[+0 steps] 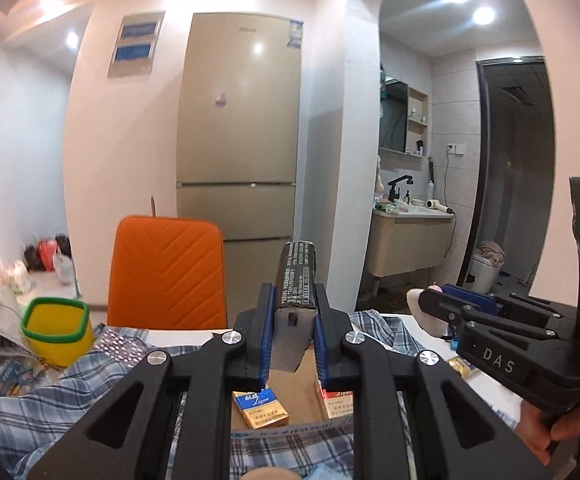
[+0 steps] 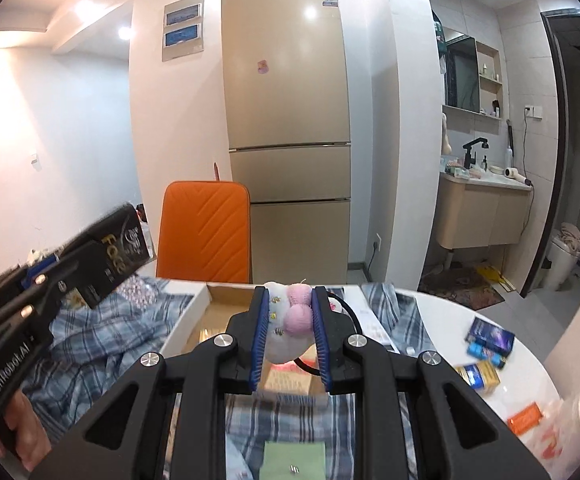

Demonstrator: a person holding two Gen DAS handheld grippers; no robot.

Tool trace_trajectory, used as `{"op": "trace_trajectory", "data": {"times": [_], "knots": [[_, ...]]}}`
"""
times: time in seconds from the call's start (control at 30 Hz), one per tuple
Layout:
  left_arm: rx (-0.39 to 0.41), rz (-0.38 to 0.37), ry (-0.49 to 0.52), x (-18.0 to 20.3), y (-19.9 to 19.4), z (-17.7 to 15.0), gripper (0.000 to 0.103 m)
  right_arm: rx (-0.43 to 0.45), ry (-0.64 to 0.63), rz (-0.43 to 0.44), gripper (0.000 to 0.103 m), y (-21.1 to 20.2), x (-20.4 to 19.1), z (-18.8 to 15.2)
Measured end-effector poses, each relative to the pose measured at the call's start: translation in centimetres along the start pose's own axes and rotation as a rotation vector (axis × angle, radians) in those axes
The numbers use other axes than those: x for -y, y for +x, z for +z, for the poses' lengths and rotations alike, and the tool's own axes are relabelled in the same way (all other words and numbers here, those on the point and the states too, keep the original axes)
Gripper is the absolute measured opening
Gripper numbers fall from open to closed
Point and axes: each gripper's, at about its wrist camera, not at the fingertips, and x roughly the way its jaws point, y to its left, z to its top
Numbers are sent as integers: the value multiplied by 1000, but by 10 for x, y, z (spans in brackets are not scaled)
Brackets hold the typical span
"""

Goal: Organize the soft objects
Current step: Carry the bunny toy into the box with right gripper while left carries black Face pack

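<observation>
Between right gripper pads: plush toy.

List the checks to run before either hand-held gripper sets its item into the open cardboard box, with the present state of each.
1. Left hand-held gripper clamps the dark packet: ok.
2. Right hand-held gripper clamps the plush toy: ok.
3. Cardboard box open: ok.
4. Free space in box beside the cigarette packs: ok.
5. Packet is soft: cannot tell.
6. Plaid cloth off the box opening: cannot tell.
</observation>
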Motion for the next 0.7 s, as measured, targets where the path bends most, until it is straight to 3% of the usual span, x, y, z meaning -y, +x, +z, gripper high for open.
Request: {"op": "trace_trajectory", "data": {"times": [0.3,0.5,0.7], "knots": [[-126,25,-48,-17,65,-15,16,-99,77,34,23,76,2,21],[-180,66,-41,-25,93,-43,16,-208,54,32,23,127,-3,-10],[-265,53,-83,-40,118,-66,16,-353,55,34,23,171,0,-52]]}}
